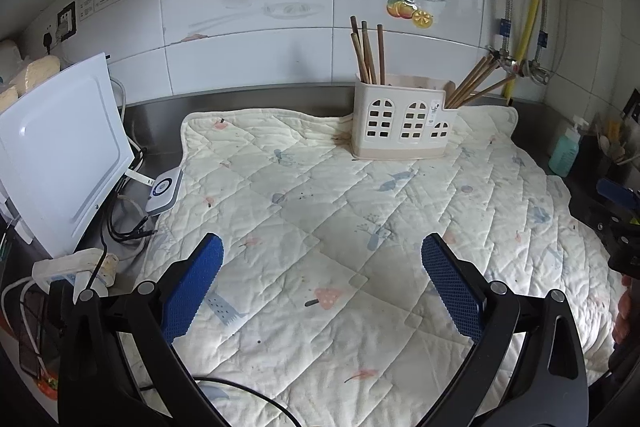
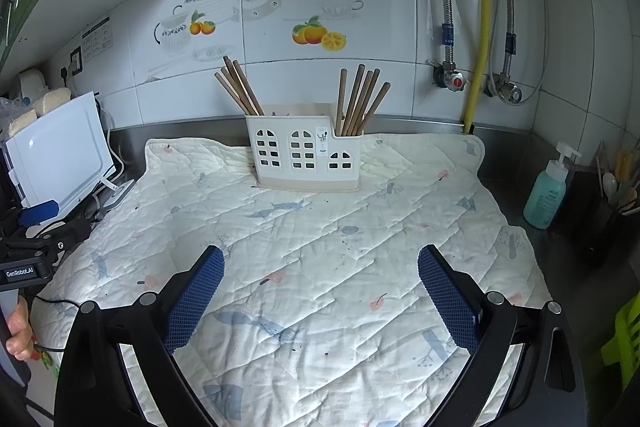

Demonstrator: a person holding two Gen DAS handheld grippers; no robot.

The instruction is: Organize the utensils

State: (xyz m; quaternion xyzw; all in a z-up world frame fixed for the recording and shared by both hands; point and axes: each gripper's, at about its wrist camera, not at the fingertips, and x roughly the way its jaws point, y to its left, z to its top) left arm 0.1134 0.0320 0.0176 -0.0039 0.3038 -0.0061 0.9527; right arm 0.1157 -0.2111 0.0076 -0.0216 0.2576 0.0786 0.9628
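Observation:
A white utensil holder [image 1: 402, 123] [image 2: 306, 155] with arched cut-outs stands at the back of a quilted mat [image 1: 320, 227] [image 2: 320, 247]. Brown chopsticks stand in its left compartment [image 1: 366, 53] [image 2: 240, 87] and more lean out of its right compartment [image 1: 478, 83] [image 2: 360, 101]. My left gripper [image 1: 322, 259] is open and empty above the near part of the mat. My right gripper [image 2: 320, 267] is open and empty, also above the near mat. Both are well short of the holder.
A white appliance [image 1: 60, 155] [image 2: 60, 155] with cables stands at the left. A teal soap bottle [image 2: 548, 191] [image 1: 565, 153] and a dark utensil pot [image 2: 616, 211] stand at the right. Pipes and valves [image 2: 456, 79] run down the tiled wall.

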